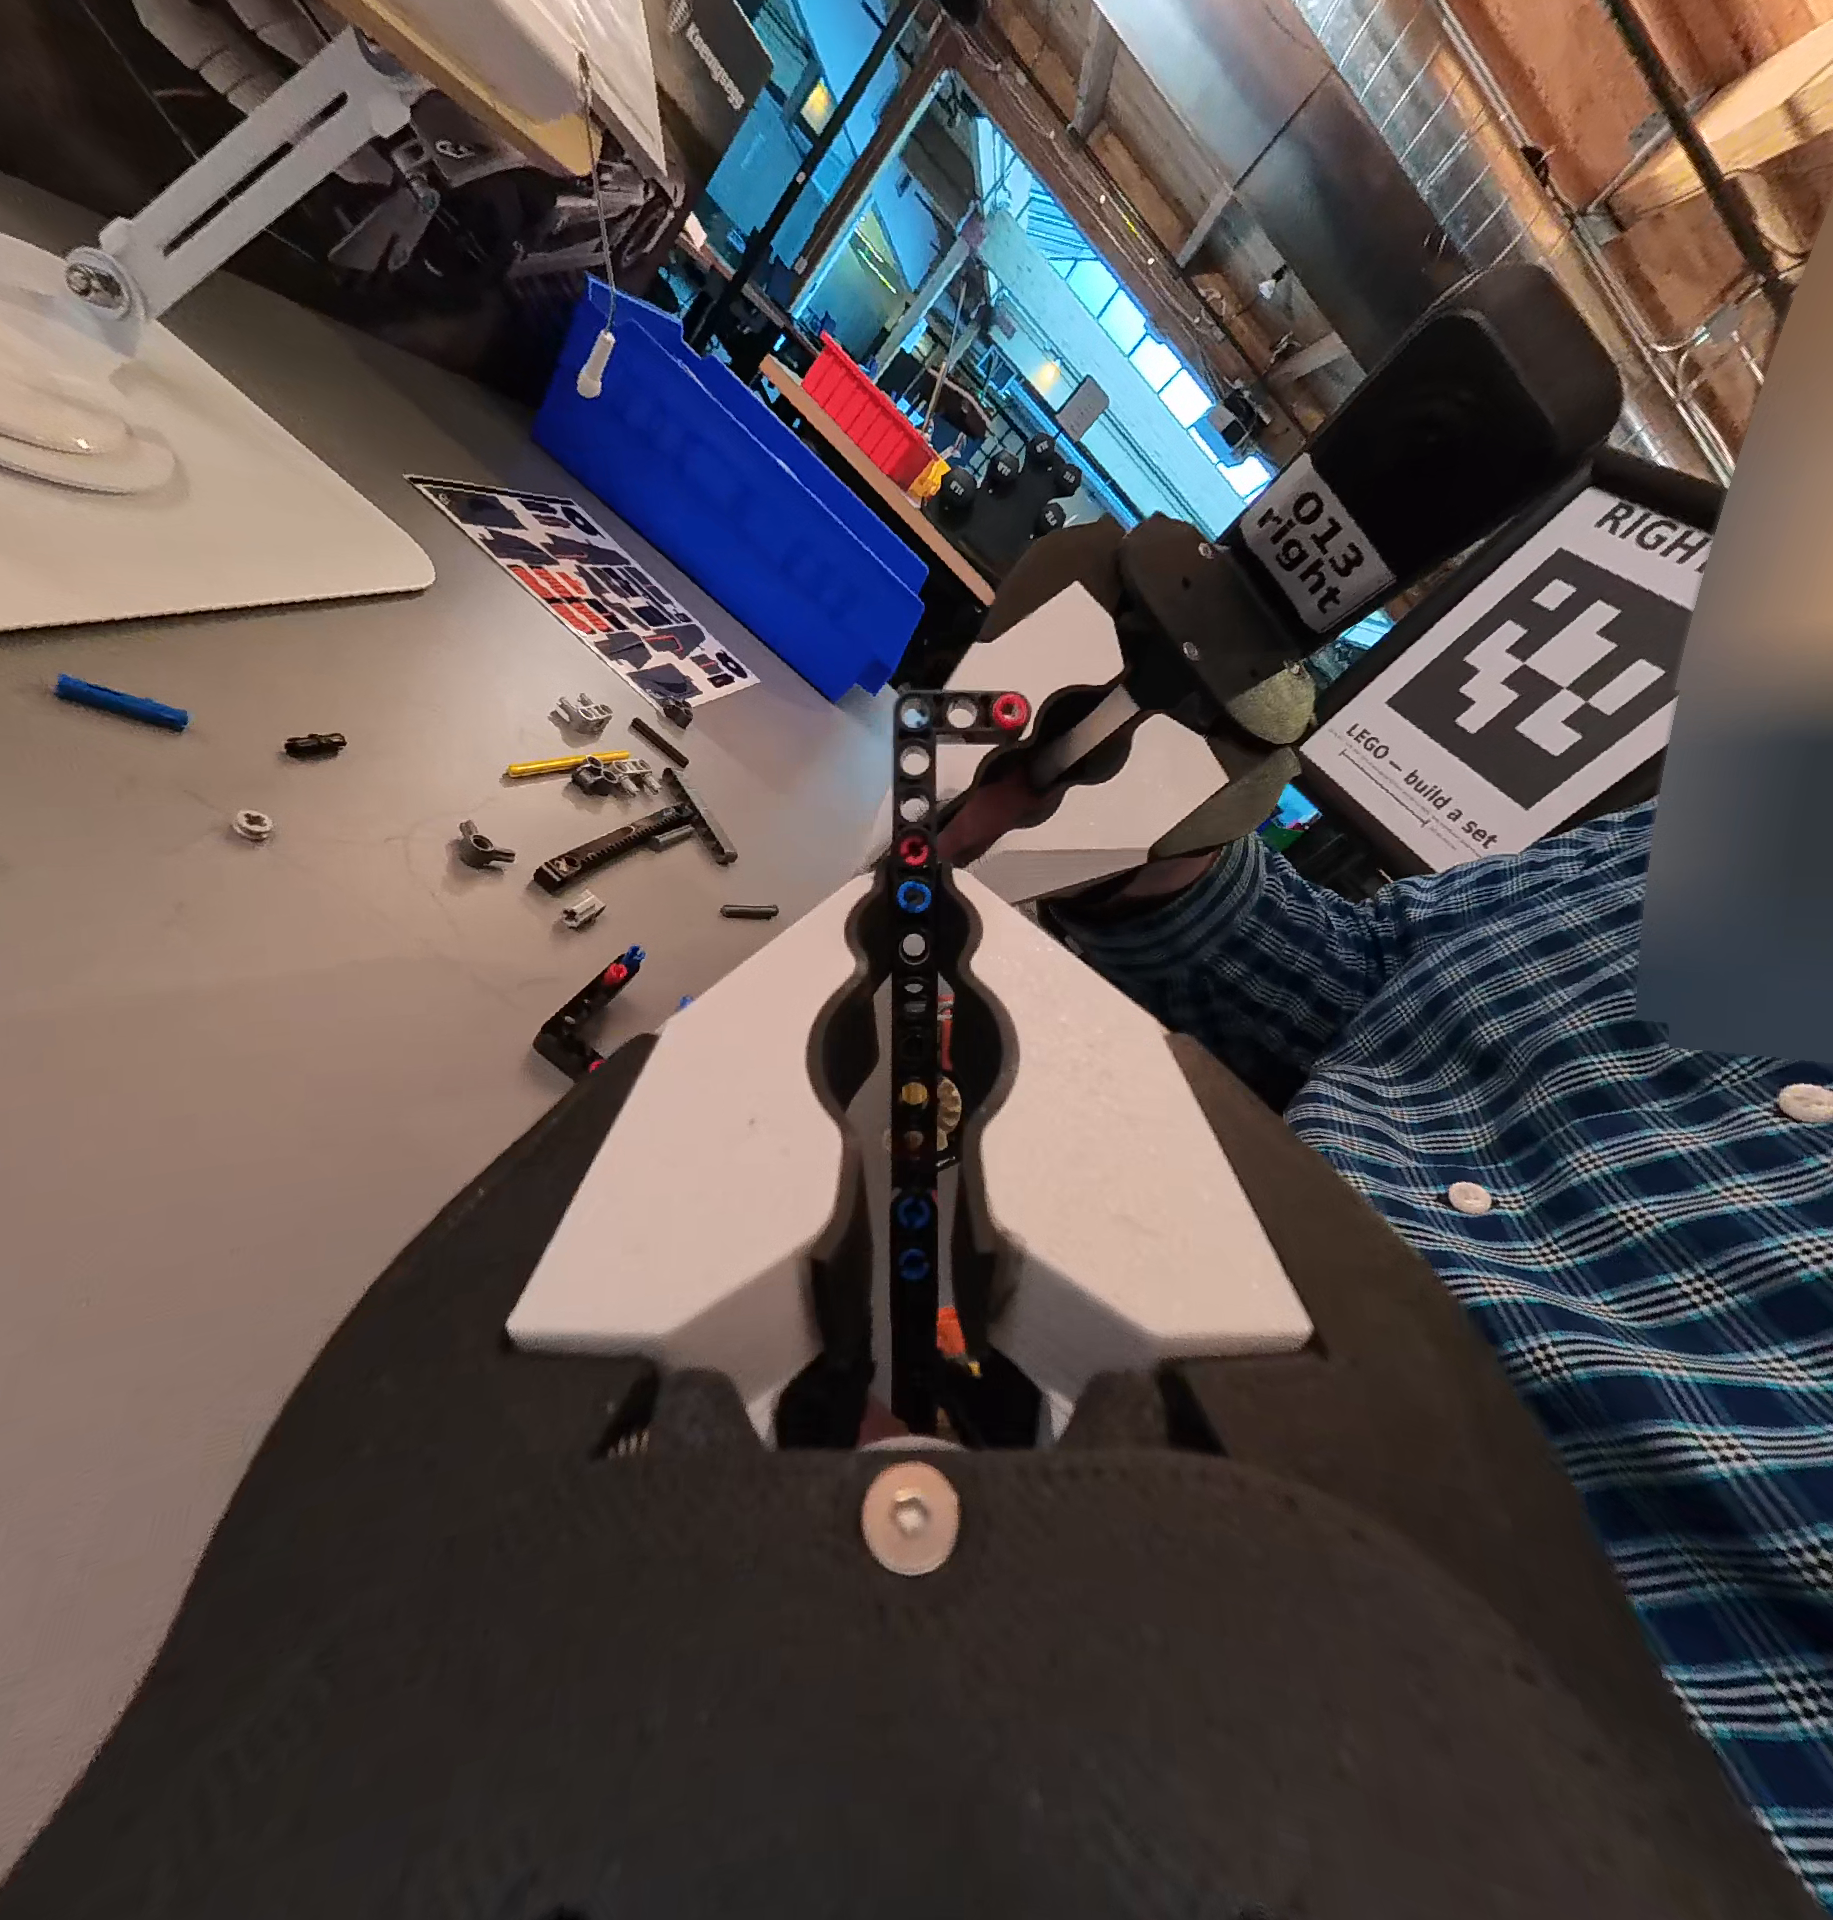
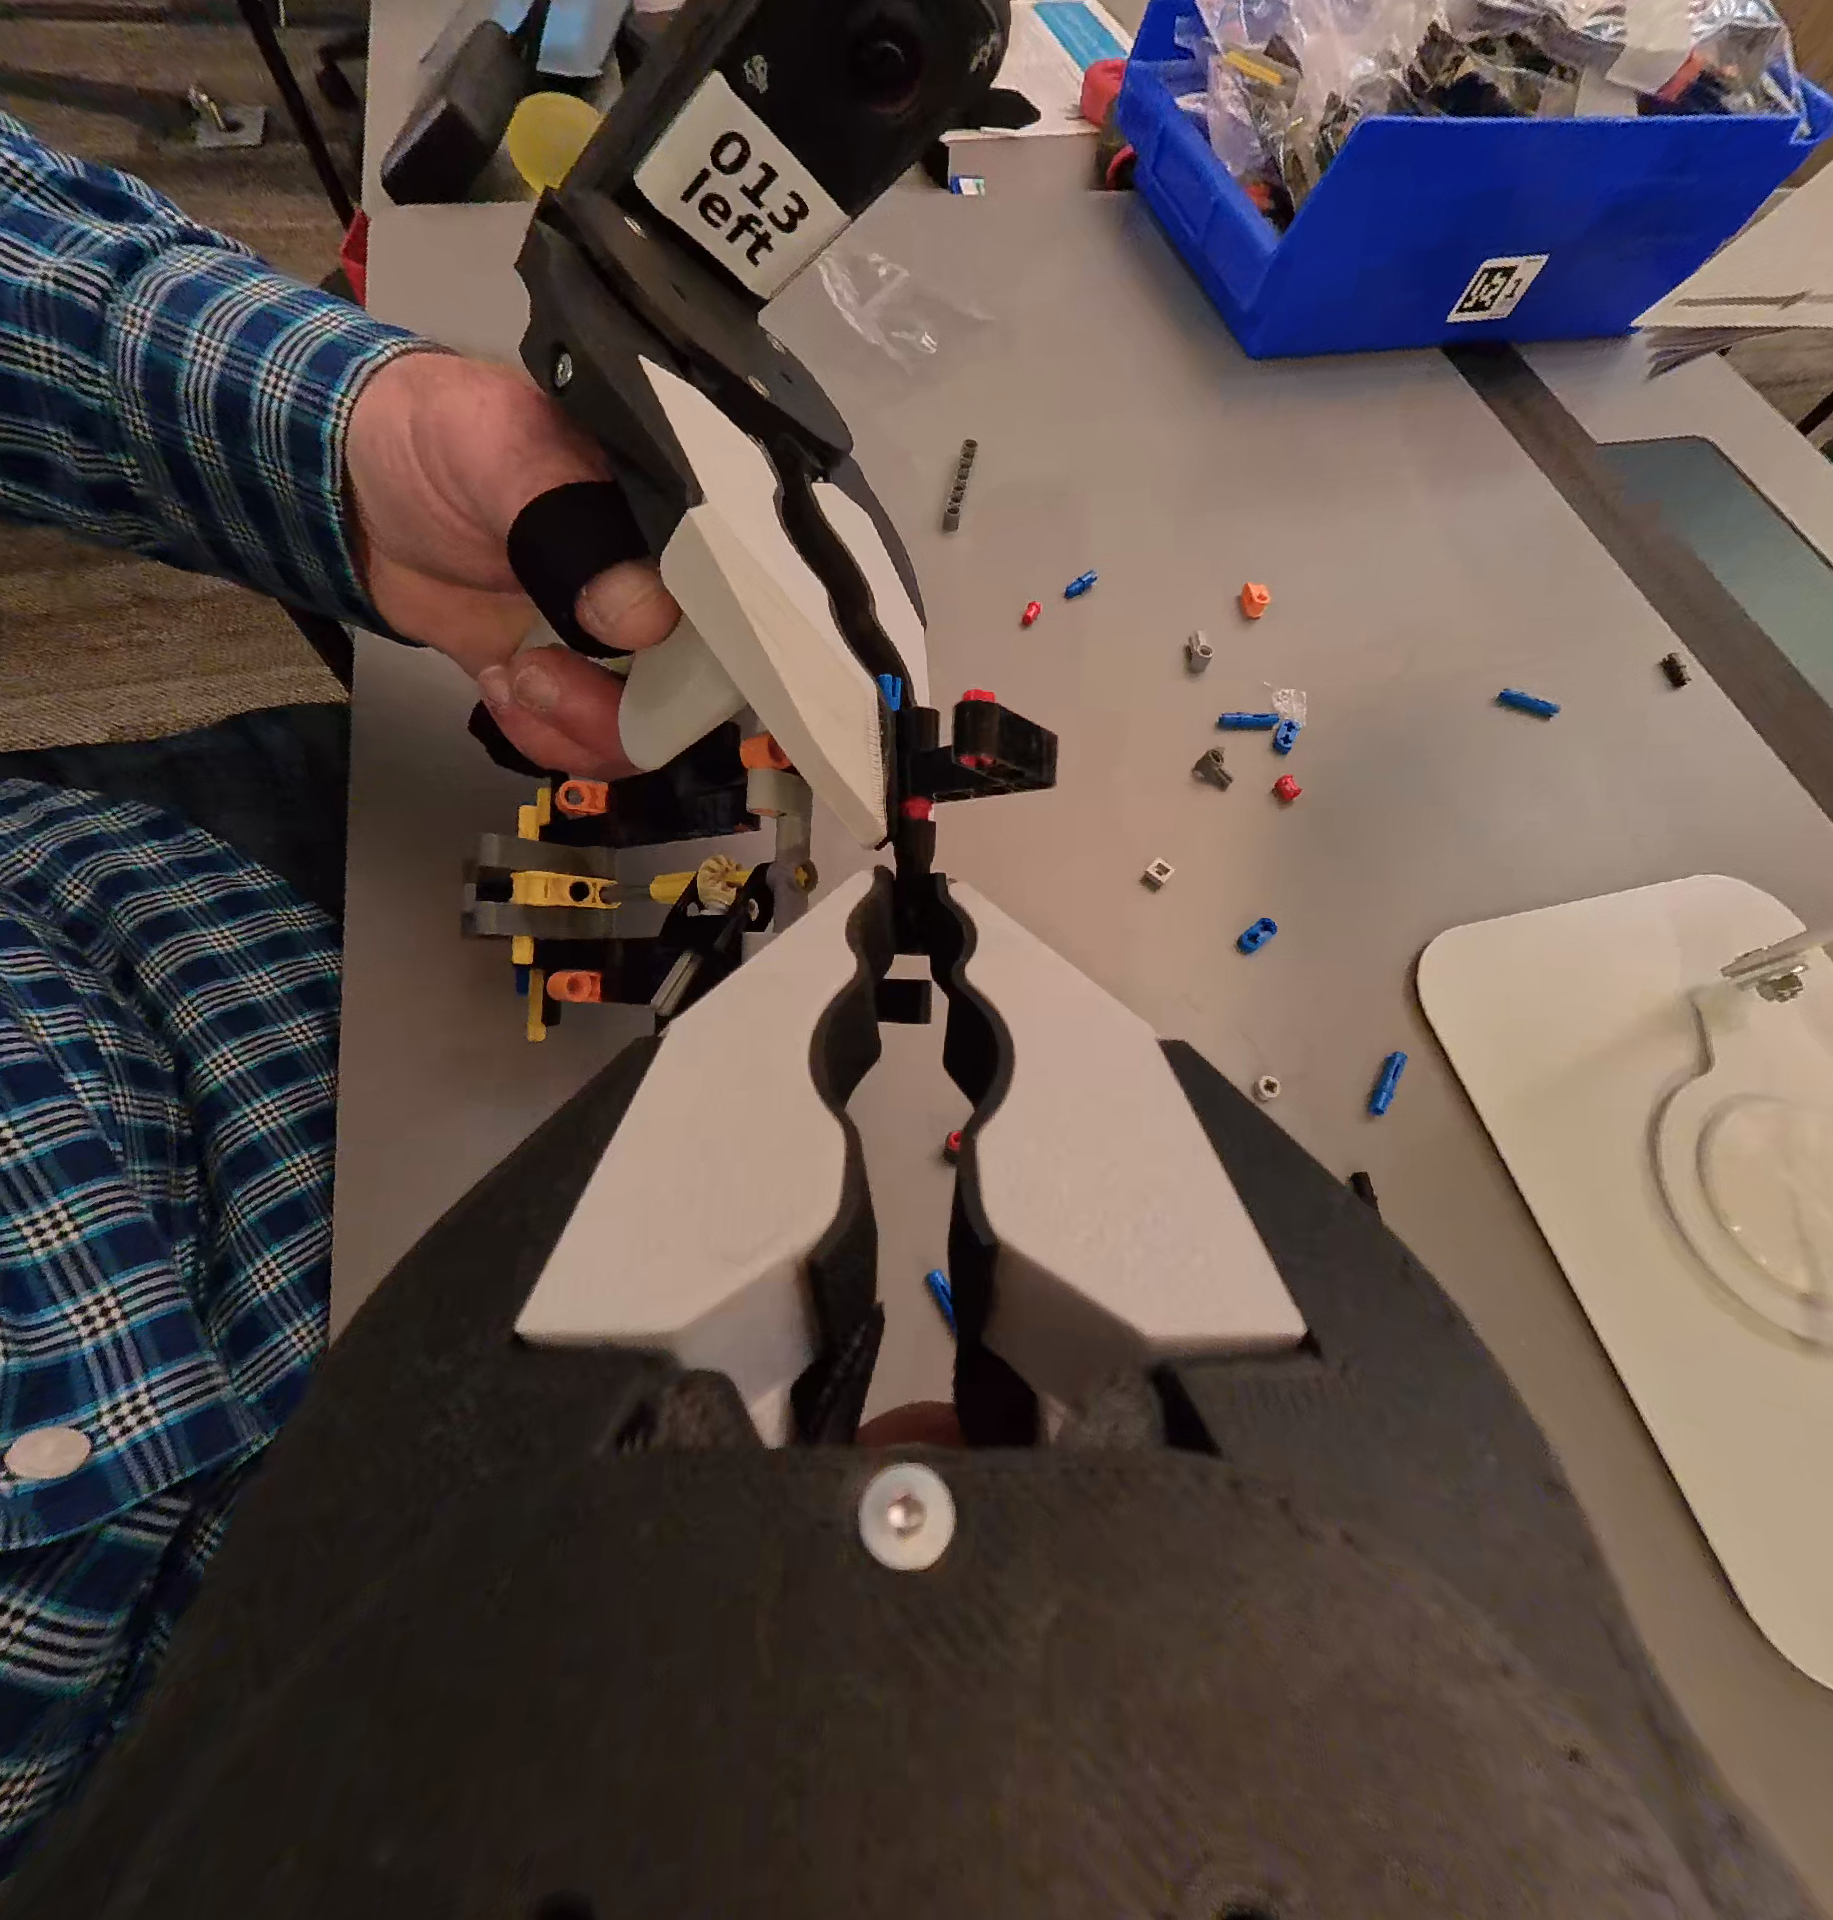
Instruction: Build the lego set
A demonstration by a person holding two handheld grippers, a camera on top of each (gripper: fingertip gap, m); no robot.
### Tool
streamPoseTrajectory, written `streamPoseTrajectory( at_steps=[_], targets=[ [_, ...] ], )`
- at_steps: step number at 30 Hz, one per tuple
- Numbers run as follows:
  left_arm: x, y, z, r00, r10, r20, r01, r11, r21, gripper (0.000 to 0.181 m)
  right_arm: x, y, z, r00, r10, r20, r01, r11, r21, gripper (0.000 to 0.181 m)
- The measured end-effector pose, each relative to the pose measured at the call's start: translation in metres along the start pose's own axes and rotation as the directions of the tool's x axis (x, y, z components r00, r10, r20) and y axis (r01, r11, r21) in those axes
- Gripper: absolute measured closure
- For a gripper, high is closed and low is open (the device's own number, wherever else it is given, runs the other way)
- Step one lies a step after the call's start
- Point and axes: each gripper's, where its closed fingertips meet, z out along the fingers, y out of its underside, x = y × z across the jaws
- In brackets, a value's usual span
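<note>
My left gripper (image 1: 912, 883) is shut on a long black holed beam (image 1: 914, 769) that carries red and blue pins and has a short L arm at its far end. The beam runs out past my fingertips, above the table. My right gripper (image 2: 907, 899) is shut on the same black beam (image 2: 1000, 743) just beyond the left gripper's (image 2: 881, 769) tips. In the left wrist view the right gripper (image 1: 969, 805) comes in from the right, near a red pin. A partly built yellow, black, grey and orange assembly (image 2: 621, 894) lies on the grey table (image 2: 1099, 468).
A blue bin (image 2: 1431, 229) of bagged parts stands at the back and also shows in the left wrist view (image 1: 725, 488). A sticker sheet (image 1: 590, 587), a white pad with a lens stand (image 2: 1618, 1195) and loose pins and beams (image 1: 631, 821) lie around. A plaid sleeve (image 2: 143, 343) is at the left. Left and right tips are no more than a few centimetres apart.
</note>
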Motion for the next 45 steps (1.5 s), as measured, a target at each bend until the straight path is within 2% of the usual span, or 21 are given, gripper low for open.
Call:
streamPoseTrajectory(
  at_steps=[12, 23, 32, 35, 38, 45],
  targets=[
    [0.002, 0.0, 0.0, 1.0, -0.009, -0.009, 0.009, 1.0, 0.023, 0.176, 0.0, -0.001, -0.002, 0.997, -0.065, -0.032, 0.065, 0.998, -0.014, 0.178],
    [0.001, -0.001, 0.002, 1.0, -0.02, -0.009, 0.02, 0.999, 0.042, 0.176, 0.0, 0.0, -0.003, 0.999, 0.034, -0.02, -0.033, 0.999, 0.018, 0.178],
    [0.005, 0.0, 0.001, 0.999, -0.026, -0.034, 0.027, 0.999, 0.019, 0.177, -0.002, -0.001, -0.004, 1.0, 0.006, -0.007, -0.006, 1.0, 0.014, 0.178],
    [0.002, -0.011, -0.004, 1.0, -0.014, -0.007, 0.015, 0.998, 0.069, 0.174, -0.002, 0.0, -0.004, 1.0, 0.008, -0.01, -0.008, 1.0, 0.006, 0.178],
    [0.003, -0.008, -0.006, 0.999, 0.043, 0.018, -0.044, 0.998, 0.035, 0.176, -0.002, 0.002, -0.003, 1.0, 0.01, -0.01, -0.01, 1.0, -0.001, 0.178],
    [0.001, -0.006, -0.006, 0.998, 0.049, 0.029, -0.05, 0.998, 0.035, 0.175, -0.002, 0.003, -0.002, 1.0, 0.022, -0.006, -0.022, 1.0, 0.01, 0.178]
  ],
)
